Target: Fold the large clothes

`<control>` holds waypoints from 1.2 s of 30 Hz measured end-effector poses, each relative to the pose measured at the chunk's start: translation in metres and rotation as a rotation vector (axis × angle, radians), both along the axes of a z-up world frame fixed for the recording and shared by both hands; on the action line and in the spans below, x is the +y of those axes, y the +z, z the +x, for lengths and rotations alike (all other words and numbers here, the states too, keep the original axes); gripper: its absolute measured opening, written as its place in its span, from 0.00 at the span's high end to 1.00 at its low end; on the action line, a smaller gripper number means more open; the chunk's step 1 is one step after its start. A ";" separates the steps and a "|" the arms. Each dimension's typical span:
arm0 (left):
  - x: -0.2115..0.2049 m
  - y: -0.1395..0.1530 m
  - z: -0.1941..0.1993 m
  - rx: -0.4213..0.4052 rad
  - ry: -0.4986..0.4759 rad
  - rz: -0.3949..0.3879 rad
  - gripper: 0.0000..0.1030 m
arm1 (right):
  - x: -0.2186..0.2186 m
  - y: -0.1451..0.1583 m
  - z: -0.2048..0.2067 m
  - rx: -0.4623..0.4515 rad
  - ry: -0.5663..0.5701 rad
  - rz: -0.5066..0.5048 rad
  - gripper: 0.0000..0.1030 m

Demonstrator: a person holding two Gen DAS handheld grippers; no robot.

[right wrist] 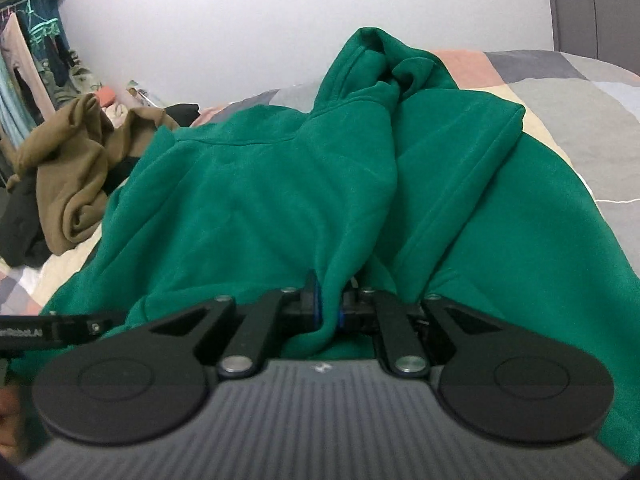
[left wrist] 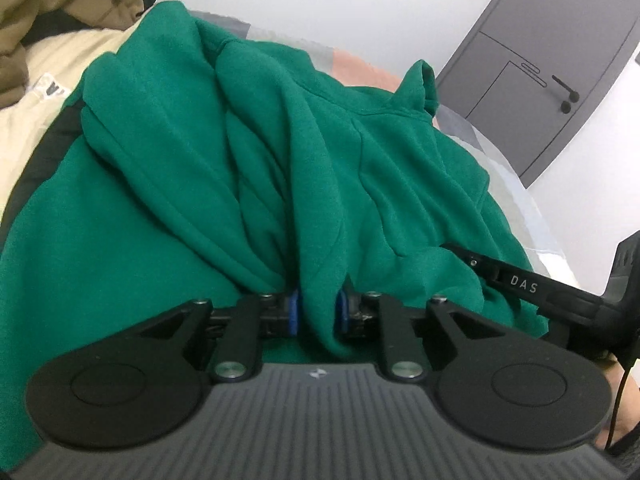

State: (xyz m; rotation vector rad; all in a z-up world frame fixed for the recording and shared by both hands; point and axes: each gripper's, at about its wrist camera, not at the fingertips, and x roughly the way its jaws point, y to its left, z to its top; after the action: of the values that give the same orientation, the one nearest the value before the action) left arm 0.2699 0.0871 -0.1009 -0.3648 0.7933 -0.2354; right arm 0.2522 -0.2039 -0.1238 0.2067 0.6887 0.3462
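Note:
A large green hoodie (left wrist: 180, 140) lies rumpled across the bed, its hood (right wrist: 384, 64) bunched up at the far end. In the left wrist view my left gripper (left wrist: 318, 312) is shut on a thick fold of the hoodie's near edge, and green cloth fills the gap between the blue pads (left wrist: 294, 314). My right gripper (right wrist: 329, 308) pinches another fold of the green hoodie (right wrist: 260, 184) in the same way. The two grippers sit close side by side: the right one's finger (left wrist: 520, 284) shows at the left view's right edge, and the left one's finger (right wrist: 52, 330) at the right view's left edge.
A patchwork bed cover (right wrist: 580, 92) lies under the hoodie. A brown garment (right wrist: 68, 168) and dark clothes are heaped at the bed's left side, with a beige-and-black garment (left wrist: 24, 92) beside the hoodie. A grey door (left wrist: 540, 72) stands to the right, and a clothes rack (right wrist: 24, 52) at far left.

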 end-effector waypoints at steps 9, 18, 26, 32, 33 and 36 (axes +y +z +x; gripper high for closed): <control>0.002 0.033 -0.031 -0.043 0.014 0.101 0.49 | -0.022 0.032 -0.025 -0.002 -0.015 0.058 0.61; 0.048 0.062 -0.075 -0.072 0.160 0.134 0.27 | -0.081 0.066 -0.060 -0.044 -0.142 -0.017 0.16; 0.095 0.054 -0.085 0.026 0.330 0.107 0.18 | -0.140 0.032 -0.034 0.193 -0.367 -0.057 0.16; 0.114 0.033 -0.083 0.122 0.396 0.042 0.18 | -0.161 -0.002 -0.018 0.358 -0.399 -0.001 0.16; 0.116 0.028 -0.083 0.140 0.395 0.015 0.18 | -0.165 -0.009 -0.017 0.398 -0.391 0.052 0.16; 0.120 0.016 -0.083 0.181 0.381 -0.071 0.18 | -0.168 -0.019 -0.017 0.446 -0.339 0.207 0.14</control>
State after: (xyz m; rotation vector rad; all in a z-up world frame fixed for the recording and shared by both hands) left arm 0.1871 0.2071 -0.0847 -0.6009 0.8775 0.1282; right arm 0.2354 -0.3720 -0.1431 0.6017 1.0387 0.0409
